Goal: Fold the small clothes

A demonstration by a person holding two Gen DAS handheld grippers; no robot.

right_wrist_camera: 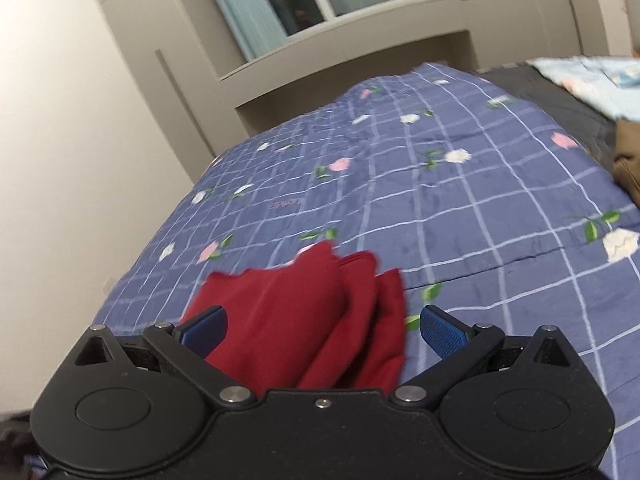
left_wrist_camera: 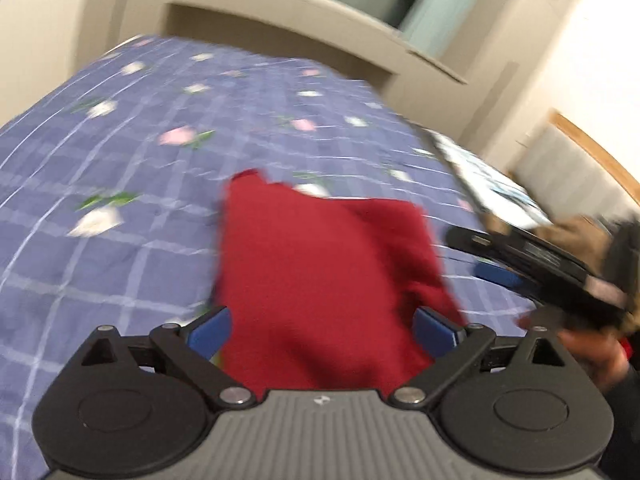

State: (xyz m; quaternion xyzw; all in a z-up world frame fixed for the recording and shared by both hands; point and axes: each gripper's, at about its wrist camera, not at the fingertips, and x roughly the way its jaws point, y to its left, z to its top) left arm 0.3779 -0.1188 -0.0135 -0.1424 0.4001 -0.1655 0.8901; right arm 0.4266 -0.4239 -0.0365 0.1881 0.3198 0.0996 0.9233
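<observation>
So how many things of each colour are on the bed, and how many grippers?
Red folded cloth garment: 1
Blue checked floral bedspread: 1
Light blue patterned cloth: 1
Brown cloth item: 1
Black gripper: 2, left gripper and right gripper, both open
Total: 6

The garment is seen as soft, matt red cloth, folded in layers. The bedspread is a faintly creased, matt printed cloth. The grippers' arms are matt black plastic with bright metal pins; ribbed blue pads are fitted.
</observation>
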